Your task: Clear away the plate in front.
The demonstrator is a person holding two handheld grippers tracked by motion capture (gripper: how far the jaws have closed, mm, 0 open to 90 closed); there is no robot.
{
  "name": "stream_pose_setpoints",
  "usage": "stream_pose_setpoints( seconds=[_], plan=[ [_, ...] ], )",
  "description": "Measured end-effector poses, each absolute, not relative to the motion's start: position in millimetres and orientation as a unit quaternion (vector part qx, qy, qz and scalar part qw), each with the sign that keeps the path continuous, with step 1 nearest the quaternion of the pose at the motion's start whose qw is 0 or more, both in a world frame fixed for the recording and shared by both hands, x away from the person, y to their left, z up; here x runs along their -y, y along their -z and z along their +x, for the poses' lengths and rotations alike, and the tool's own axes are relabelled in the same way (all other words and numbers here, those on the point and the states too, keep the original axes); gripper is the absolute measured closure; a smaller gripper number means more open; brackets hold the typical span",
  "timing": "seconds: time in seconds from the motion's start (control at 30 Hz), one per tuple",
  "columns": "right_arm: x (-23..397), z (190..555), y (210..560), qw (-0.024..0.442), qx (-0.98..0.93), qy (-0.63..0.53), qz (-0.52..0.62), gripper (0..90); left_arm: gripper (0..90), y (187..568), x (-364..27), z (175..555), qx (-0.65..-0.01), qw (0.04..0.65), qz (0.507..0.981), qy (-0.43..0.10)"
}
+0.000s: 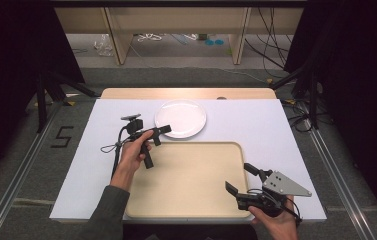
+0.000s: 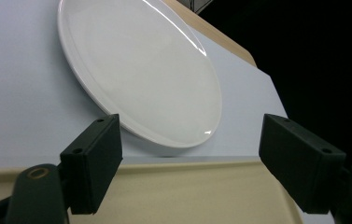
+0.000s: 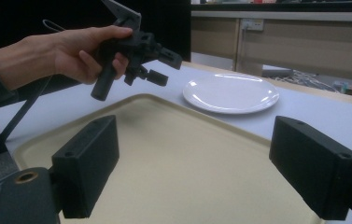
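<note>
Here, two open grippers near a glossy round white plate (image 1: 180, 118).
Left gripper (image 1: 161, 133) and right gripper (image 1: 240, 178): jaws apart, holding nothing, above a smooth beige rounded-corner tray (image 1: 186, 197).

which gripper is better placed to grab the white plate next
Left. The left gripper hangs open right beside the plate rim, while the right gripper sits over the tray's near corner.

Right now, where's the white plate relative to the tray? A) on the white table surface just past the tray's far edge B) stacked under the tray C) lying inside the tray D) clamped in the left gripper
A: the white plate lies flat on the white table surface beyond the far rim of the tray, and the left gripper hovers by it with jaws apart around nothing.
</note>
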State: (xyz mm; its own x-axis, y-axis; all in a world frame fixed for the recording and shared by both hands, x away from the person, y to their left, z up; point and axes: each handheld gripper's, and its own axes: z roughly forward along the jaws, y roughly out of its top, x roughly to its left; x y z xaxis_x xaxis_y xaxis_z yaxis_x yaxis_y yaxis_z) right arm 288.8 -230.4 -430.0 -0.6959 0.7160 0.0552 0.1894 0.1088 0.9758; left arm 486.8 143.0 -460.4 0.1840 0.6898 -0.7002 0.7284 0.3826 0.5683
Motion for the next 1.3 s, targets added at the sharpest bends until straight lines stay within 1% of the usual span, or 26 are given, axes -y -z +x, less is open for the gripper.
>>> stream_pose_setpoints(
  seconds=[0.13,0.23,0.43,0.53,0.63,0.7,0.87,0.9,0.97,1.0,1.03,1.1,1.17,1.3],
  plan=[
    [230,289,430,0.221,-0.713,-0.585,0.318,16.9,21.4,464,-144,494,-0.656,0.525,0.542,0.022],
    [230,289,430,0.220,-0.712,-0.586,0.318,16.9,21.5,468,-149,500,-0.669,0.522,0.527,0.045],
    [231,288,429,0.220,-0.715,-0.582,0.319,17.0,22.0,473,-153,509,-0.685,0.522,0.505,0.052],
    [231,287,429,0.218,-0.713,-0.581,0.326,17.0,22.3,478,-152,511,-0.693,0.511,0.506,0.055],
    [231,287,429,0.217,-0.714,-0.581,0.326,17.1,23.1,478,-152,512,-0.695,0.517,0.497,0.056],
    [231,288,429,0.215,-0.715,-0.581,0.324,17.1,23.1,475,-150,511,-0.691,0.521,0.499,0.052],
    [230,288,430,0.214,-0.713,-0.584,0.324,17.3,23.0,469,-146,517,-0.699,0.507,0.502,0.040],
    [230,288,430,0.214,-0.713,-0.585,0.324,17.4,23.1,468,-144,518,-0.694,0.507,0.509,0.042],
    [230,288,431,0.213,-0.712,-0.586,0.323,17.4,22.8,468,-143,520,-0.691,0.513,0.505,0.057],
    [230,288,431,0.211,-0.713,-0.585,0.324,17.5,22.8,468,-143,520,-0.691,0.513,0.505,0.057],
    [230,288,431,0.210,-0.713,-0.585,0.325,17.5,22.8,469,-142,522,-0.701,0.500,0.506,0.050],
    [229,288,431,0.211,-0.710,-0.588,0.324,17.5,23.2,470,-143,522,-0.702,0.499,0.505,0.050],
    [230,288,430,0.214,-0.715,-0.583,0.322,17.5,23.3,473,-145,525,-0.711,0.495,0.496,0.062],
    [229,288,431,0.209,-0.712,-0.587,0.323,17.5,23.5,475,-147,528,-0.724,0.489,0.482,0.062]
  ],
)
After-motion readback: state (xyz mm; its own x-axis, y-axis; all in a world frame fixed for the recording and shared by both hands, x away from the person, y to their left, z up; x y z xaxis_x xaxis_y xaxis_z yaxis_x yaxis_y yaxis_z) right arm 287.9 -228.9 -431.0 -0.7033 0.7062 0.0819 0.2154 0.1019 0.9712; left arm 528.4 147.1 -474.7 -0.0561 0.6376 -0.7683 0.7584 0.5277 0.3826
